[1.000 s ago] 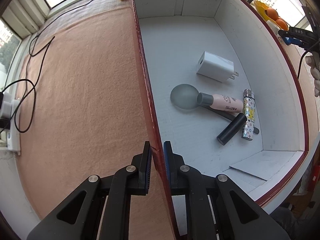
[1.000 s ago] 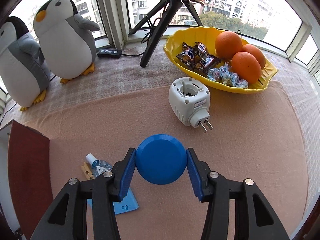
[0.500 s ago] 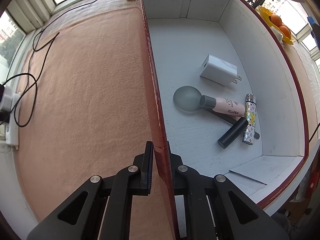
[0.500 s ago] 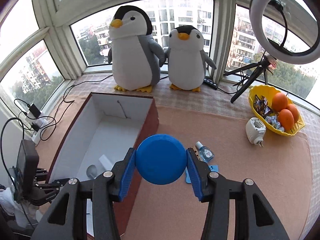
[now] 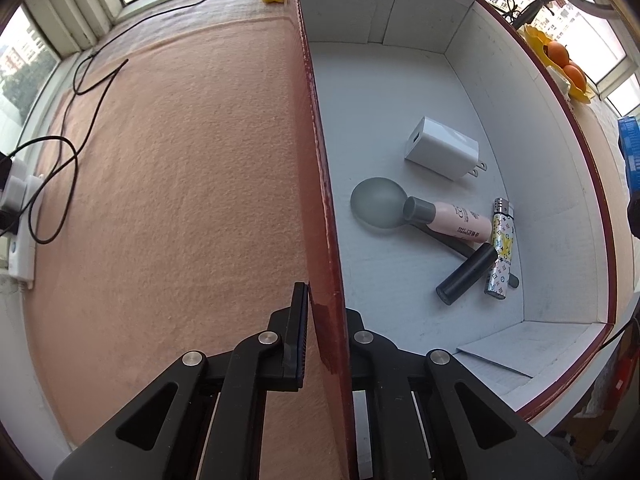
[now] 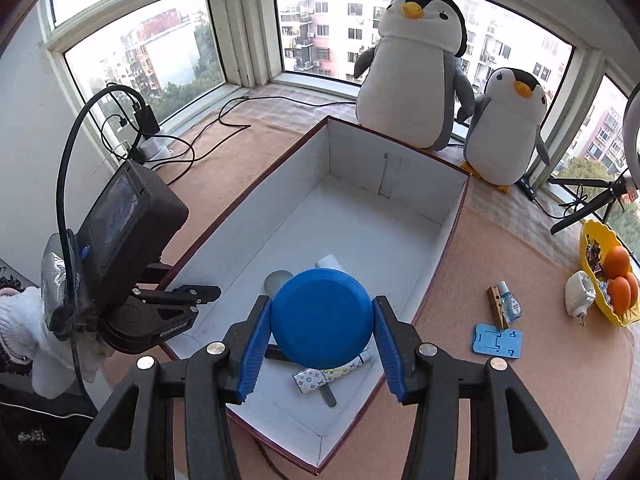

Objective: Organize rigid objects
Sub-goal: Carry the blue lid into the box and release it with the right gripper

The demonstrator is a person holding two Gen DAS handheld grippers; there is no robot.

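Blue disc hovering over the open box, box wall being pinched.

The right gripper [image 6: 322, 350] is clamping a round blue disc [image 6: 322, 318] by its rim, flat face toward the camera, no long axis, above the near end of the box [image 6: 452, 216]. The left gripper [image 5: 326, 316] is squeezing the box's red wall. Inside, a black tube [image 5: 466, 274] and a patterned lighter [image 5: 500, 256] are lying lengthwise toward the far wall, a white charger [image 5: 442, 148] beyond.

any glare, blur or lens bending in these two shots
Left wrist view: sharp; fisheye bows the red-edged white box wall; windows blown out. Right wrist view: sharp, bright backlight behind the plush penguins, straight window frames curve, dark vignette at corners.
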